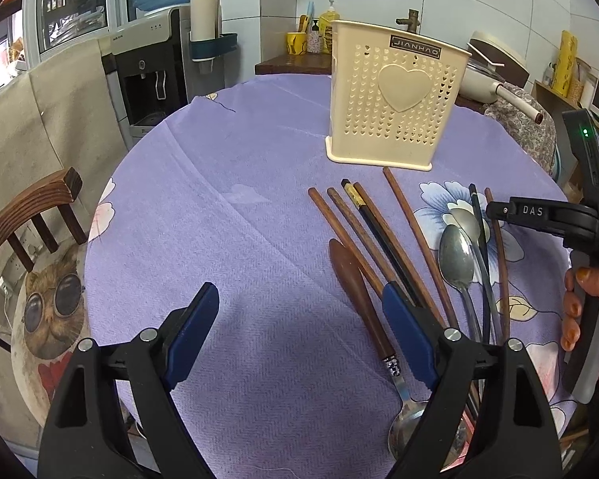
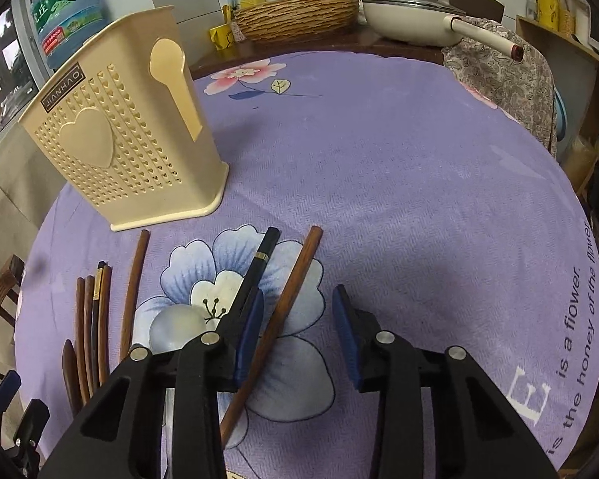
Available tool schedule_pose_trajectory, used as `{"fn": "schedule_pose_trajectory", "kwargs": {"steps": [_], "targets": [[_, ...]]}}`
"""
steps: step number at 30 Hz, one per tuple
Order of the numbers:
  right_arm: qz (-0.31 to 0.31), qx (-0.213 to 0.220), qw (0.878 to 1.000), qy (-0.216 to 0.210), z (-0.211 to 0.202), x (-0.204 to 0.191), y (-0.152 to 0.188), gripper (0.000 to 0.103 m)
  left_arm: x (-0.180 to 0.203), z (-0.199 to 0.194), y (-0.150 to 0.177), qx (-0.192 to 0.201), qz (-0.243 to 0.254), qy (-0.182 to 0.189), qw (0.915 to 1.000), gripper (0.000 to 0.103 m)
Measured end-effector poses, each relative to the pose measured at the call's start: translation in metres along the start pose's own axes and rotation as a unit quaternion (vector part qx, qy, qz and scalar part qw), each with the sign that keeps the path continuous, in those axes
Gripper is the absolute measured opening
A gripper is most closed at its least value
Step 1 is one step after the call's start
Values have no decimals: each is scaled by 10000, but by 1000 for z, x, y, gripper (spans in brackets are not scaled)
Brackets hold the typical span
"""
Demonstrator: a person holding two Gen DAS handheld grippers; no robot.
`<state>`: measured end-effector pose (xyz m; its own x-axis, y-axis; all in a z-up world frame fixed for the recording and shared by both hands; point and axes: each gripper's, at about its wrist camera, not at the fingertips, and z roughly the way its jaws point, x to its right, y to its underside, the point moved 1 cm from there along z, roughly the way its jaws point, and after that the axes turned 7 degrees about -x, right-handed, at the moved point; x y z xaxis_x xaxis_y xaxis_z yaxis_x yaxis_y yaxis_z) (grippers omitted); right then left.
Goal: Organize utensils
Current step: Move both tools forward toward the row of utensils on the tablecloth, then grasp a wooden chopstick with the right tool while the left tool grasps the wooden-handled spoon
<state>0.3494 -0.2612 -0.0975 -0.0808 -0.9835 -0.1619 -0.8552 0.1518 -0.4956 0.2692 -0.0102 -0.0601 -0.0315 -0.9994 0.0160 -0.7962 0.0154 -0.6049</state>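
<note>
On purple cloth, brown wooden chopsticks, steel spoons, cream perforated holder

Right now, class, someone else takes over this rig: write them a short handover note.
Left gripper: open, empty, low over the cloth beside the utensils.
Right gripper: open around one brown chopstick, not clamped yet.
Holder: upright at the back, nothing seen in it.
Chopsticks and spoons: all lying on the table.
Done: nothing stowed.
Left: everything into the holder.

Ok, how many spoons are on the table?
3: a wooden-handled spoon beside the brown chopsticks, a steel spoon right of them, a paler spoon just behind it. The fingers may hide more.
</note>
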Motion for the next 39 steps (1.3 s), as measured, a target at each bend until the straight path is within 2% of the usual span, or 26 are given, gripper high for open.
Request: {"fn": "schedule_pose_trajectory", "kwargs": {"steps": [3, 8, 11, 13, 15, 22, 32, 39], "targets": [[-82, -11, 10000, 36, 3, -4, -5, 34, 0, 3, 0, -50, -25, -3, 10000, 83], [-319, -36, 9995, -8, 12, -10, -16, 23, 6, 5, 0, -120, -13, 54, 9999, 82], [-480, -59, 9988, -21, 14, -12, -19, 14, 12, 7, -3, -180, 75, 32, 9998, 75], [-487, -110, 9987, -122, 15, -9, -22, 14, 13, 14, -4, -370, 37, 113, 9992, 65], [-490, -152, 9984, -218, 16, -7, -23, 13, 13, 19, -4, -534, -55, 246, 9983, 61], [-657, -83, 9977, -169, 18, -11, -21, 14, 22, 32, -6, -875, -114, 250, 9958, 42], [-701, -78, 9971, -299, 17, -13, -17, 14, 24, 44, -22, -958, -235, 88, 9951, 39], [-754, -47, 9967, -287, 17, -15, -15, 14, 25, 49, -28, -955, -249, -68, 9951, 28]]}}
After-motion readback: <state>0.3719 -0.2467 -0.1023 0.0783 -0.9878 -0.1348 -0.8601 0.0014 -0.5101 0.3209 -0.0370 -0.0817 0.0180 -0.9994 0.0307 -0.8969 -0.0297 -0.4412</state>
